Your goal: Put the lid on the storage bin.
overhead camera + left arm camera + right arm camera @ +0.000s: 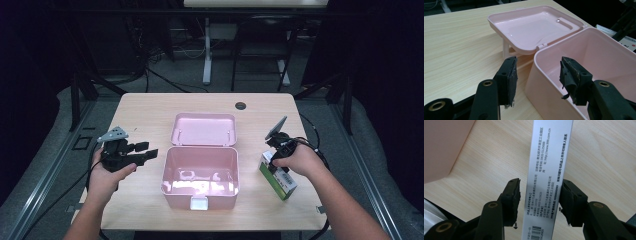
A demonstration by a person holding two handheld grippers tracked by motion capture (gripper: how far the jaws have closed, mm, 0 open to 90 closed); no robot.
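Note:
An open pink plastic box stands mid-table, its lid laid back behind it; nothing solid shows inside. To its right a narrow white and green carton lies on the table. My right gripper reaches down over the carton's near end. In the right gripper view the printed carton runs between the jaws: the right pad sits at its edge, the left pad stands a little off it. My left gripper hovers open and empty left of the pink box, aimed at its wall.
The light wood table has a round cable hole near its far edge. Bare wood lies left of the pink box and ahead of the carton. Dark frames and cables surround the table on the floor.

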